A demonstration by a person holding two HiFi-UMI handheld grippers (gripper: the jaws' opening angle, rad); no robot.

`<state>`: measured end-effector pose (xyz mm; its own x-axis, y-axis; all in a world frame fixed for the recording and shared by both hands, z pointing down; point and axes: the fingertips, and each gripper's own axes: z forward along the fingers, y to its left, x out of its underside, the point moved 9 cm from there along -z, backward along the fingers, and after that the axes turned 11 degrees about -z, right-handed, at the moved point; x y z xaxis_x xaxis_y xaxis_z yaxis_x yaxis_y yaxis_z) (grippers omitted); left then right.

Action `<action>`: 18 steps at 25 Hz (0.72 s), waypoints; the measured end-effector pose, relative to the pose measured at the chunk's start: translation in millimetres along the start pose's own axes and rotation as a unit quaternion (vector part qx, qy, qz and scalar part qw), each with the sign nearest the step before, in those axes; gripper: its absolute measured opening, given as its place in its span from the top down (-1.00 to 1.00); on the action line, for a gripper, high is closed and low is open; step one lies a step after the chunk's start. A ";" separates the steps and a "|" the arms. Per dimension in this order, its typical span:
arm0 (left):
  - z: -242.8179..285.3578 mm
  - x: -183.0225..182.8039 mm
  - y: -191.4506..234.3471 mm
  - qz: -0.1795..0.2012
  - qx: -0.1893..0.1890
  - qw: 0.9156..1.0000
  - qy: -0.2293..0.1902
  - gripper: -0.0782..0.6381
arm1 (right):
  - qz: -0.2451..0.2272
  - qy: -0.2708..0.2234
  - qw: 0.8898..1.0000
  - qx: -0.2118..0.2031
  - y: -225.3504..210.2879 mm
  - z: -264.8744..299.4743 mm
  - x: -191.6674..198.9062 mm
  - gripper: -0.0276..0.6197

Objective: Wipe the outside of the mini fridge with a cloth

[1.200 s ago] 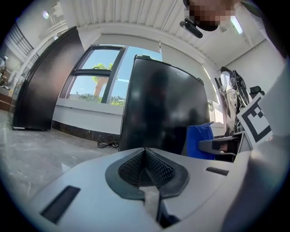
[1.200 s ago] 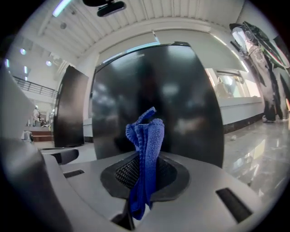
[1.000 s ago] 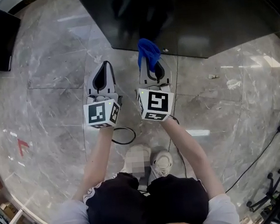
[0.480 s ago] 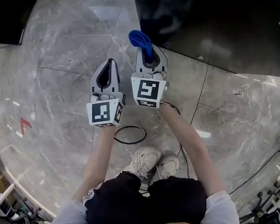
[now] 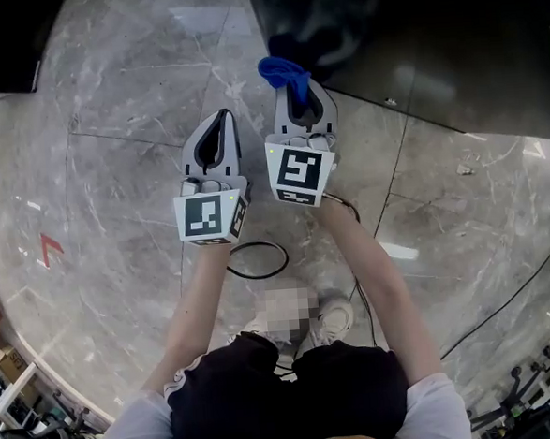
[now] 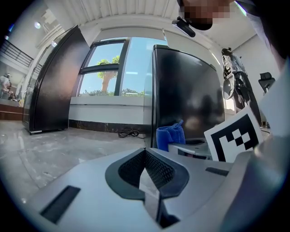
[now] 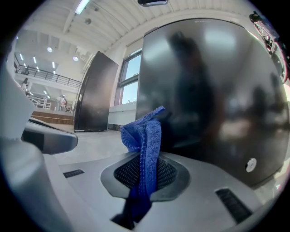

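The black mini fridge [image 5: 413, 45] stands at the top right of the head view and fills the right gripper view [image 7: 213, 90]; it also shows ahead in the left gripper view [image 6: 186, 99]. My right gripper [image 5: 297, 98] is shut on a blue cloth [image 5: 283, 72], whose folded end sticks out past the jaws [image 7: 145, 136] close to the fridge's glossy side. Just left of it, my left gripper [image 5: 219, 124] is shut with nothing between its jaws [image 6: 146, 159]. The blue cloth [image 6: 170, 135] shows at its right.
Grey marble floor [image 5: 119, 131] lies all around. A tall black cabinet [image 6: 54, 81] stands at the left, before a window wall. A black cable loop [image 5: 256, 260] lies by the person's feet, and another cable [image 5: 506, 306] runs at the right. A red floor mark [image 5: 50, 246] sits left.
The view has swung left, so the fridge now sits at the top right. Both grippers stay side by side, the right one still holding the cloth near the fridge.
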<state>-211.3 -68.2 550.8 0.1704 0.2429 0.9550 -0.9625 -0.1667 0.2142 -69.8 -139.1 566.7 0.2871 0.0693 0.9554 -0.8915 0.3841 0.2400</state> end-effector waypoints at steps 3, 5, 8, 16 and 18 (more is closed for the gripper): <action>3.1 -0.4 -10.1 -0.006 0.011 1.000 -0.004 0.77 | 0.008 0.007 1.000 0.017 -16.1 -12.5 4.2 0.71; 5.2 0.5 -17.9 -0.013 0.017 1.000 -0.007 0.77 | 0.010 0.011 0.999 0.028 -28.3 -22.4 8.9 0.71; 8.4 1.3 -32.8 -0.016 0.035 0.999 -0.010 0.77 | 0.014 0.016 0.999 0.045 -48.0 -38.5 15.9 0.71; 20.0 7.1 -78.4 -0.022 0.089 0.996 -0.003 0.77 | 0.029 0.037 0.993 0.112 -107.8 -82.5 33.6 0.71; 20.8 8.1 -87.4 -0.019 0.099 0.995 -0.001 0.77 | 0.029 0.039 0.991 0.125 -121.8 -91.7 37.3 0.71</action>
<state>-121.4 -71.6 544.1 0.2067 0.2513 0.9456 -0.8945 -0.3431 0.2867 81.6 -98.8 557.3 0.2499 0.1603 0.9549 -0.9636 0.1380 0.2290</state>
